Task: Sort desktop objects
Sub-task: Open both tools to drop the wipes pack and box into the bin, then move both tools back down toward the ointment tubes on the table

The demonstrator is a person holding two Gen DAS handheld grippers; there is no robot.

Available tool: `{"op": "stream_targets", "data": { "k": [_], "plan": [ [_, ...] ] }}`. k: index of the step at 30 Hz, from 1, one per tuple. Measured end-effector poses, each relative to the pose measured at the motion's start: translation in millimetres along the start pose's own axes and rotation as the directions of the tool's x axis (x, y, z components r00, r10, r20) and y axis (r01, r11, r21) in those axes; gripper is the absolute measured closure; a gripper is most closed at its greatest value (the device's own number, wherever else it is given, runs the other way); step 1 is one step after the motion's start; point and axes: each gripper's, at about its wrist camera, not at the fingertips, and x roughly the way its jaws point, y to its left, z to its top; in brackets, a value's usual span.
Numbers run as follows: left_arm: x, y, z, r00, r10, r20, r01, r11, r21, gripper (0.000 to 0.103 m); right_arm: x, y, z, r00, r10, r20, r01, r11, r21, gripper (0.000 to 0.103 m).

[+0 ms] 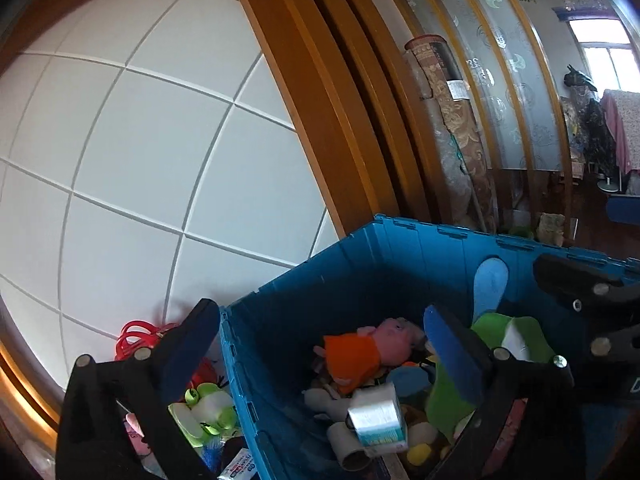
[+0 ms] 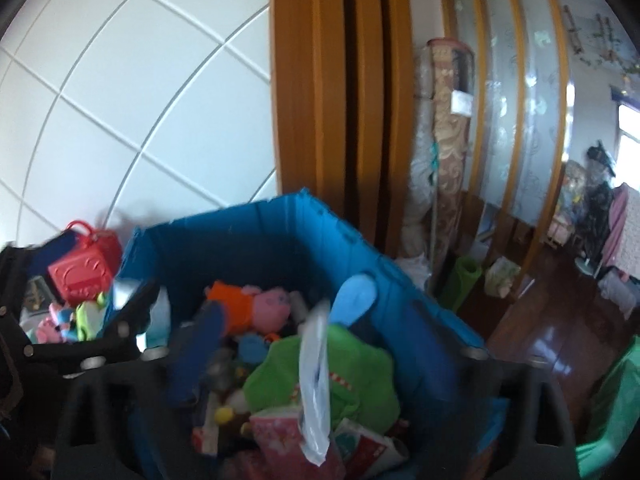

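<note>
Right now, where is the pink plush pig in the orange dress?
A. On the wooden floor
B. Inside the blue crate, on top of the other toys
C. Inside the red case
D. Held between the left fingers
B: the pink plush pig lies among toys inside the blue crate, with nothing gripping it.

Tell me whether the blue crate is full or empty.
Well filled, not to the rim. The blue crate holds a heap: a pink pig plush, green plush, a tape roll and more. Upper walls still show bare.
</note>
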Motion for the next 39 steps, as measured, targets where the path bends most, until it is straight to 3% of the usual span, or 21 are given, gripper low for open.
{"op": "stream_targets", "data": {
  "k": [9,21,31,39],
  "plan": [
    [10.2,10.8,-4.5,1.0,-0.021,-0.022,0.02,0.999,-0.047,0.0,-7.9,-10.0,3.5,0.999,0.021,0.03,-0.021,1.0,0.018,0.006],
    [-17.2,26.9,-32.6,1.0,0.001,-0.012,-0.002,0.996,-0.09,0.0,-32.4,-5.1,-18.4,0.992,0.118,0.047,-0.12,0.992,0.04,0.006],
    [-40.7,70.7,-73.6,0.998,0.054,-0.024,-0.057,0.986,-0.154,0.0,-50.3,34.9,-34.0,0.985,0.172,0.036,-0.172,0.985,0.001,0.006],
    [-58.4,139.9,-134.7,0.994,0.093,-0.056,-0.1,0.985,-0.142,0.0,-74.3,100.4,-45.5,0.966,0.256,0.038,-0.255,0.966,-0.031,0.006]
  ]
}}
